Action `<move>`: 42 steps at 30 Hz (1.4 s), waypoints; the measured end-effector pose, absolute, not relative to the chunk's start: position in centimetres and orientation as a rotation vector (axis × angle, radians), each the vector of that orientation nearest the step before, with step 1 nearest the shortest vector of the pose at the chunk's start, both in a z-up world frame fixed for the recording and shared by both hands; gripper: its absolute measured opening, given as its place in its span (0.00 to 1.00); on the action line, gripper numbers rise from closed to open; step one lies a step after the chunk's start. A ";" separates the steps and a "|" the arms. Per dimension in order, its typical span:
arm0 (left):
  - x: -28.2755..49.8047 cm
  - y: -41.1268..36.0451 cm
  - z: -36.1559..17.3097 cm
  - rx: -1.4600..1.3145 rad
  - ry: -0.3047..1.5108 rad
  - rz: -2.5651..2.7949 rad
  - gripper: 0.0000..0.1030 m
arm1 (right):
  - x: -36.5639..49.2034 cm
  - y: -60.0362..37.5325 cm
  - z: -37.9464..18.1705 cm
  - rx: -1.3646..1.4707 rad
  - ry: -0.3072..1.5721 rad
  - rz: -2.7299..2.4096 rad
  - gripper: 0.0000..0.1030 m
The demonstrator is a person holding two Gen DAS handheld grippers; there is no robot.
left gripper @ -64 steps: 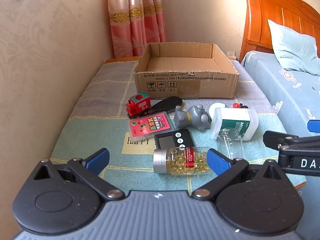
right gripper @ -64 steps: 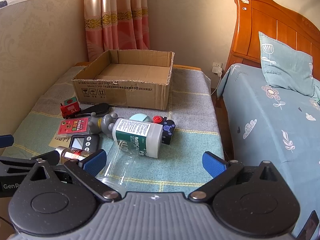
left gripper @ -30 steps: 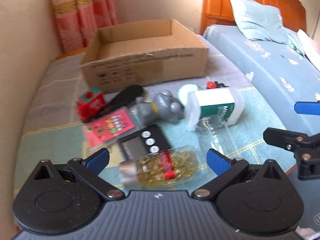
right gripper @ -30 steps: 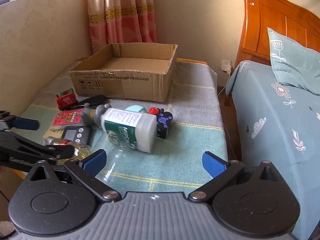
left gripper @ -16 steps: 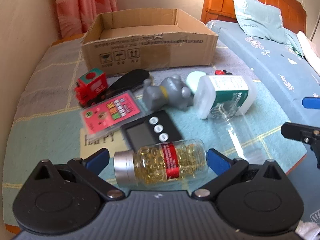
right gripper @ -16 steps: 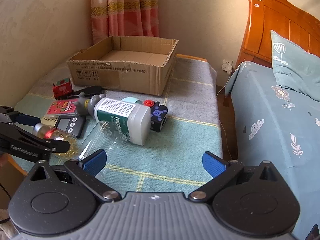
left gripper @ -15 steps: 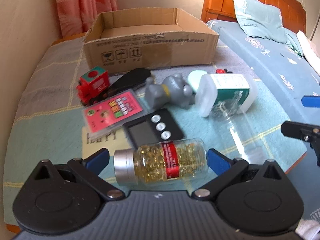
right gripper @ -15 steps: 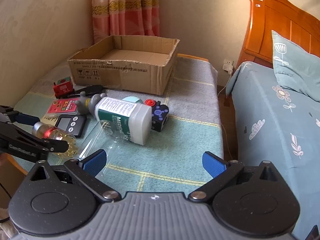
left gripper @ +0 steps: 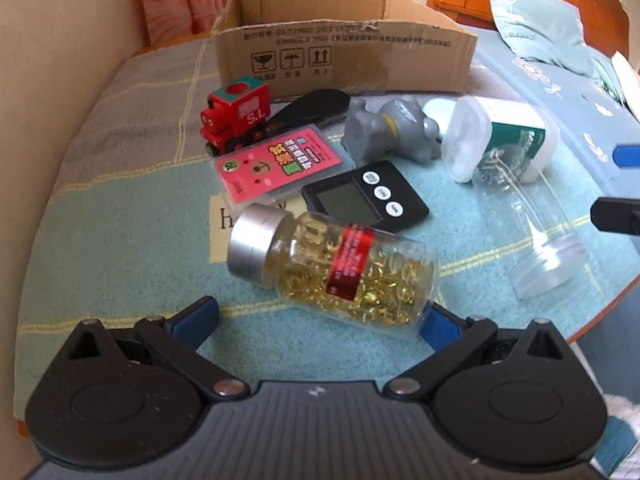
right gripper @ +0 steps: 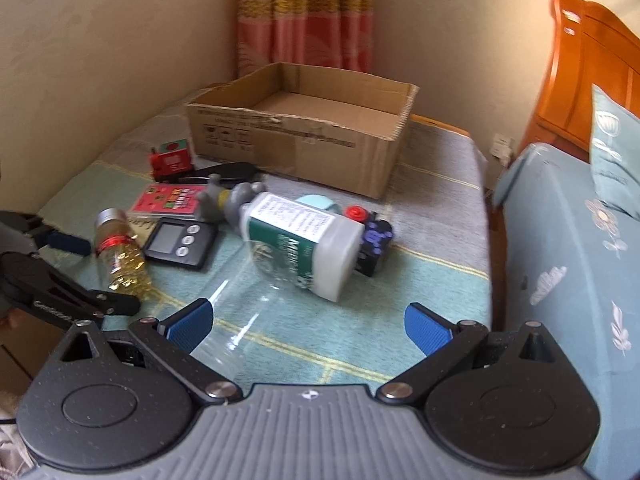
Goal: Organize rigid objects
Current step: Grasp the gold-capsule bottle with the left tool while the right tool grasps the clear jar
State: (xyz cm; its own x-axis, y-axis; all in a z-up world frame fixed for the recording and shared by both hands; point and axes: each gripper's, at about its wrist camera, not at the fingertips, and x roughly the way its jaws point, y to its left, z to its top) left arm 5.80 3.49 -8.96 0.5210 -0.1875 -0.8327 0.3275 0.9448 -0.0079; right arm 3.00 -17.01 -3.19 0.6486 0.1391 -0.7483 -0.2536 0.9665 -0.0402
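Note:
A clear capsule bottle [left gripper: 340,274] with a silver cap and red label lies on the table, its base between my open left gripper's [left gripper: 316,322] fingers; it also shows in the right wrist view [right gripper: 120,252]. Behind it lie a black timer [left gripper: 364,198], a pink card case [left gripper: 278,166], a red toy train [left gripper: 236,114], a grey toy [left gripper: 388,130] and a white green-labelled bottle [left gripper: 504,138]. An open cardboard box [left gripper: 344,54] stands at the back. My right gripper [right gripper: 310,322] is open and empty above a clear plastic bottle [right gripper: 240,312].
A black oblong object [left gripper: 310,108] lies beside the train. A black block with a red knob [right gripper: 372,240] sits behind the white bottle. A bed with a blue sheet [right gripper: 568,260] and wooden headboard stands on the right. A wall runs along the left.
My left gripper has moved forward and down, so the capsule bottle now sits larger and tilted between its fingers. My right gripper has shifted its view left and closer to the table.

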 end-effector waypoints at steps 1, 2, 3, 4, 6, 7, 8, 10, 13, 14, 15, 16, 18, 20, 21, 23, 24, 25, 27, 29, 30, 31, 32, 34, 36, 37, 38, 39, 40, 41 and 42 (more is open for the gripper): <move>5.7 3.5 -9.0 0.159 0.966 -0.318 1.00 | 3.0 -16.9 -3.2 -0.152 0.835 0.239 1.00; 5.7 3.6 -9.1 0.156 0.963 -0.321 1.00 | 3.0 -16.9 -3.2 -0.153 0.833 0.261 1.00; 5.7 3.7 -9.1 0.156 0.963 -0.321 1.00 | 3.0 -16.8 -3.2 -0.148 0.832 0.287 1.00; 5.7 3.7 -9.1 0.156 0.965 -0.320 1.00 | 3.1 -16.9 -3.2 -0.134 0.836 0.326 1.00; 5.6 3.6 -9.1 0.154 0.959 -0.317 1.00 | 3.1 -17.1 -3.4 -0.114 0.843 0.398 1.00; 5.5 3.6 -9.1 0.152 0.950 -0.317 1.00 | 3.2 -17.1 -3.6 -0.118 0.849 0.431 1.00; 5.3 3.6 -9.2 0.154 0.939 -0.320 1.00 | 3.2 -17.1 -3.8 -0.134 0.858 0.445 1.00; 5.1 3.7 -9.2 0.152 0.927 -0.324 1.00 | 3.3 -16.9 -4.3 -0.192 0.871 0.446 1.00; 4.9 3.8 -9.2 0.150 0.916 -0.322 1.00 | 3.2 -16.9 -4.9 -0.279 0.900 0.443 1.00; 4.9 3.8 -9.2 0.152 0.913 -0.323 1.00 | 3.0 -16.9 -5.0 -0.302 0.906 0.453 1.00; 4.8 3.8 -9.2 0.155 0.911 -0.326 1.00 | 2.8 -16.9 -5.1 -0.330 0.908 0.464 1.00; 4.9 3.8 -9.2 0.158 0.910 -0.327 1.00 | 2.7 -16.7 -5.2 -0.370 0.907 0.468 1.00; 5.0 3.7 -9.1 0.173 0.902 -0.318 1.00 | 2.7 -16.2 -5.5 -0.449 0.895 0.457 1.00; 5.1 3.5 -9.0 0.188 0.892 -0.309 0.99 | 2.9 -15.8 -5.8 -0.484 0.880 0.463 1.00; 5.1 3.5 -9.0 0.193 0.887 -0.310 0.99 | 3.2 -15.5 -5.9 -0.486 0.877 0.470 1.00; 5.2 3.5 -8.9 0.196 0.882 -0.316 0.99 | 3.6 -14.8 -5.8 -0.487 0.864 0.497 1.00; 5.2 3.5 -8.9 0.194 0.885 -0.318 0.99 | 3.7 -14.3 -5.6 -0.491 0.850 0.511 1.00; 5.3 3.6 -8.9 0.190 0.889 -0.319 0.99 | 3.9 -13.8 -5.6 -0.498 0.838 0.522 1.00; 5.5 3.7 -9.0 0.178 0.904 -0.320 0.99 | 4.2 -12.9 -5.3 -0.509 0.823 0.544 1.00; 5.6 3.8 -9.0 0.171 0.905 -0.319 0.99 | 4.5 -12.0 -5.1 -0.514 0.811 0.561 1.00; 5.5 3.8 -8.9 0.176 0.902 -0.316 0.99 | 4.6 -11.7 -5.0 -0.513 0.808 0.575 1.00; 5.5 3.8 -8.8 0.180 0.897 -0.314 0.99 | 4.5 -11.5 -4.9 -0.511 0.806 0.592 1.00; 5.5 3.7 -8.7 0.180 0.885 -0.314 0.99 | 4.5 -11.2 -4.8 -0.513 0.804 0.609 1.00; 5.6 3.7 -8.3 0.173 0.855 -0.307 0.99 | 4.6 -10.6 -4.9 -0.521 0.804 0.631 1.00; 5.8 3.8 -8.0 0.162 0.839 -0.302 0.98 | 4.9 -10.0 -5.1 -0.527 0.805 0.655 1.00; 5.8 3.8 -8.0 0.158 0.837 -0.305 0.97 | 5.1 -9.8 -5.2 -0.530 0.807 0.665 1.00; 5.9 3.7 -7.9 0.157 0.836 -0.311 0.94 | 5.3 -9.6 -5.3 -0.534 0.811 0.671 1.00; 5.9 3.8 -7.9 0.156 0.835 -0.320 0.90 | 5.3 -9.3 -5.3 -0.539 0.813 0.680 1.00; 5.9 3.7 -7.9 0.153 0.837 -0.324 0.90 | 5.3 -9.2 -5.3 -0.544 0.811 0.689 1.00; 6.0 3.7 -7.9 0.152 0.838 -0.322 0.90 | 5.3 -9.1 -5.2 -0.548 0.809 0.698 1.00; 6.0 3.7 -7.9 0.153 0.840 -0.320 0.90 | 5.3 -9.0 -5.2 -0.551 0.809 0.704 1.00</move>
